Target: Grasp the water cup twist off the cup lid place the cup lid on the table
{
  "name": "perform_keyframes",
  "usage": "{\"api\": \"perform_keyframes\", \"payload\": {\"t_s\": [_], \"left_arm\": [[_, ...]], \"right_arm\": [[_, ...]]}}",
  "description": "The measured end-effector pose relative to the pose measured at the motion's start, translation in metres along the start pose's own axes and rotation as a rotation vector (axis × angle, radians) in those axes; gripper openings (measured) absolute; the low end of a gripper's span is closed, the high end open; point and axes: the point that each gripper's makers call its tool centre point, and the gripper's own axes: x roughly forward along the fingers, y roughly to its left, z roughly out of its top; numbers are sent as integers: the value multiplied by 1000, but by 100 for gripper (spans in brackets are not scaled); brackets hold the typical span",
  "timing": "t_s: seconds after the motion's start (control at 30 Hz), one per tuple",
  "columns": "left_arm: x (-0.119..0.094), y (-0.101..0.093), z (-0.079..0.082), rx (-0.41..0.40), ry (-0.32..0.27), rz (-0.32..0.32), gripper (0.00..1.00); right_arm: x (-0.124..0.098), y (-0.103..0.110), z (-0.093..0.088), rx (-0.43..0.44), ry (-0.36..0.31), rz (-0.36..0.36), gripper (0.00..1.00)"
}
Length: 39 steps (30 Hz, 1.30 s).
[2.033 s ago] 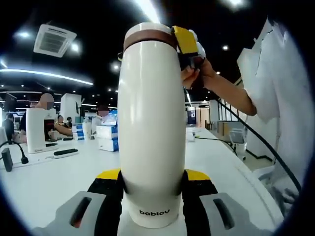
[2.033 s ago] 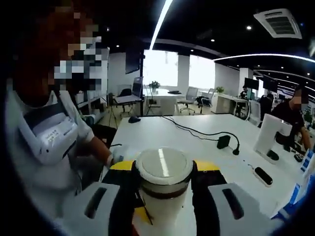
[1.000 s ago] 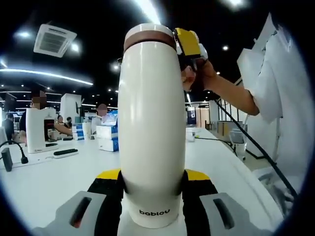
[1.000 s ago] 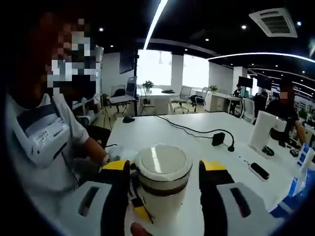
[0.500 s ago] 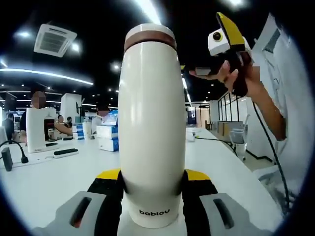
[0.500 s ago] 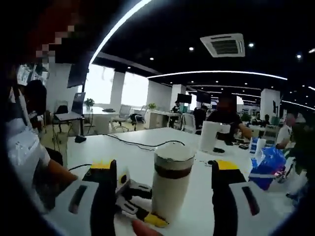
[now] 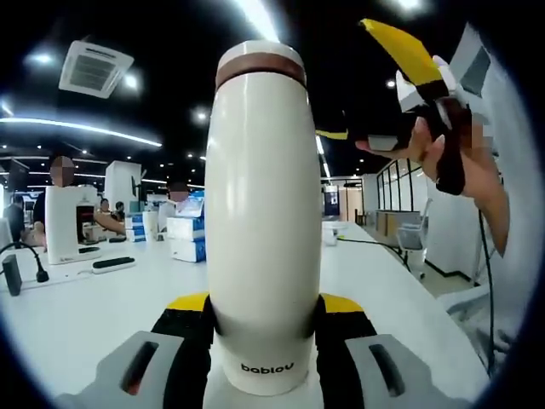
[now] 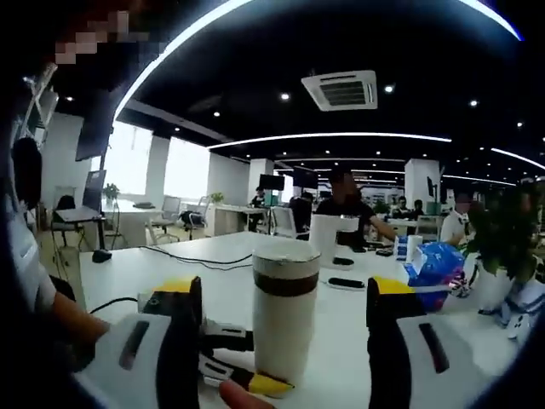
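**Bottle clamped upright, lid not yet off**

The left gripper [image 7: 264, 319] has its jaws closed around the base of the cream water cup [image 7: 262, 213], holding it upright above the white desk [image 7: 77, 315] near its edge, so the body cannot turn. The brown-banded cup lid [image 8: 285, 262] sits on top, still on. The right gripper [image 8: 285, 307] stands spread wide and empty, apart from the lid, probably ready for another grip.

Upright white cup [image 7: 264, 221], lid [image 7: 260, 61] on
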Motion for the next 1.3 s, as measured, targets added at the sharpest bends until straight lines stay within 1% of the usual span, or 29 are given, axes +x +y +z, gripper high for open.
{"api": "perform_keyframes", "payload": {"t_s": [0.13, 0.23, 0.33, 0.4, 0.53, 0.67, 0.8, 0.9, 1.03, 1.13, 1.17, 1.2, 1.3], "left_arm": [[0, 0, 0, 0, 0, 0, 48], [0, 0, 0, 0, 1, -1, 48], [0, 0, -1, -1, 0, -1, 48], [1, 0, -1, 1, 0, -2, 48], [1, 1, -1, 3, 0, -3, 48], [1, 1, -1, 3, 0, -3, 48], [1, 1, -1, 3, 0, -4, 48], [1, 1, -1, 4, 0, -5, 48], [0, 1, -1, 4, 0, -5, 48], [0, 1, -1, 5, 0, -5, 48], [0, 1, -1, 6, 0, -5, 48], [0, 1, -1, 7, 0, -6, 48], [0, 1, -1, 8, -1, -6, 48]], "right_arm": [[5, 0, 1, -9, -3, 6, 80], [11, -1, 3, 9, -11, 11, 78], [23, -1, 4, 7, -12, 18, 75], [31, -6, 3, 8, 6, 8, 70], [43, -6, 6, 11, 2, 20, 68], [52, -4, 5, 6, 17, 35, 64], [53, -5, 6, 7, 15, 34, 56], [53, -5, 9, 1, 11, 39, 56], [54, -4, 4, 16, 41, 55, 55], [54, -4, 3, 9, 57, 63, 53], [54, -4, 3, 14, 59, 70, 52], [54, 0, 1, 62, 76, 107, 51], [54, -5, 0, 47, 94, 111, 46]]}}
